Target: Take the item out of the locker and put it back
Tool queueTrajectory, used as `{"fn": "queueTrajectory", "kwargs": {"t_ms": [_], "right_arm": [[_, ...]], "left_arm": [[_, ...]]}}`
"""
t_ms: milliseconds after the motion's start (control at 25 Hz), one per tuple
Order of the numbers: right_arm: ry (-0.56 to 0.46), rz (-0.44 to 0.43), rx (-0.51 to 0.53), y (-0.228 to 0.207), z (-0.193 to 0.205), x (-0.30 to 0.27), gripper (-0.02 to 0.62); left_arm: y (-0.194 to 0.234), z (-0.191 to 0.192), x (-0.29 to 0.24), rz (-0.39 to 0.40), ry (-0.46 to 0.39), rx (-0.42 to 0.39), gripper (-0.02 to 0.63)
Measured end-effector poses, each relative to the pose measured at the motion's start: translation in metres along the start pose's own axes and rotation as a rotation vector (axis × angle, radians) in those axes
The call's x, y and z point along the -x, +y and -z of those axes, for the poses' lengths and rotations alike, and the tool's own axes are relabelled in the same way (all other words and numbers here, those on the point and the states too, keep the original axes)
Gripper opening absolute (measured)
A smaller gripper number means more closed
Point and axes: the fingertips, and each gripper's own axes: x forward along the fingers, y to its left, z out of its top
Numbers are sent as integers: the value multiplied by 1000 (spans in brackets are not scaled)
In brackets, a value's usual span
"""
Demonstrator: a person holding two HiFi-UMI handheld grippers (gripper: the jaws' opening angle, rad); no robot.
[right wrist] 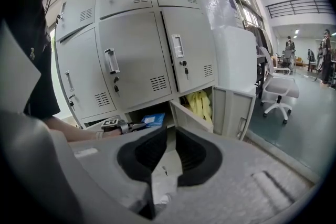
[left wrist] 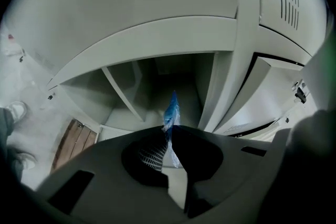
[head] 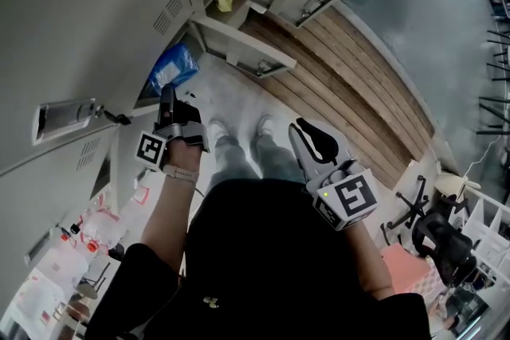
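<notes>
Left claw (left wrist: pixel 169 134): pressed together, pinching the lower edge of a thin blue bag (left wrist: pixel 171 107). The bag stands upright out of the claw tips. The claw points into the open bottom locker (left wrist: pixel 157 76), and the bag hangs at the mouth of that locker, above its floor. The locker door (head: pixel 243 48) is swung wide to the right of the opening.

Right claw (right wrist: pixel 169 136): spread slightly, nothing between the pads. It is held well apart from the locker, to its right, pointing toward it.

The next locker to the right is also open and holds a yellow item (right wrist: pixel 201 104).
</notes>
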Motion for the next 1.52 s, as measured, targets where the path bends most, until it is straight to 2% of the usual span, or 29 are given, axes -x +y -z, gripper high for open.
{"fn": "queueTrajectory", "kwargs": {"t_ms": [240,440,640,840,1040,1200,1360,1520], "right_arm": [[30,36,-61,-4,7,0,49],[58,49,-53,-6,18,4,49],[80,69,-71,-10,26,8,49],[100,77,-82,-10,34,9,49],[98,87,-89,-14,33,9,49],[109,82,-83,-14,36,10,49],[113,81,-86,-13,36,9,49],[116,86,-91,-14,38,10,49]], "left_arm": [[24,-8,-20,22,-80,16,37],[49,-14,-35,0,-140,40,37],[68,-28,-49,-3,-237,63,38],[98,-41,-59,-26,-289,32,38],[100,-46,-67,-32,-343,64,41],[131,-60,-69,-60,-364,13,44],[134,-64,-72,-63,-388,9,51],[113,-57,-78,-59,-403,75,69]]}}
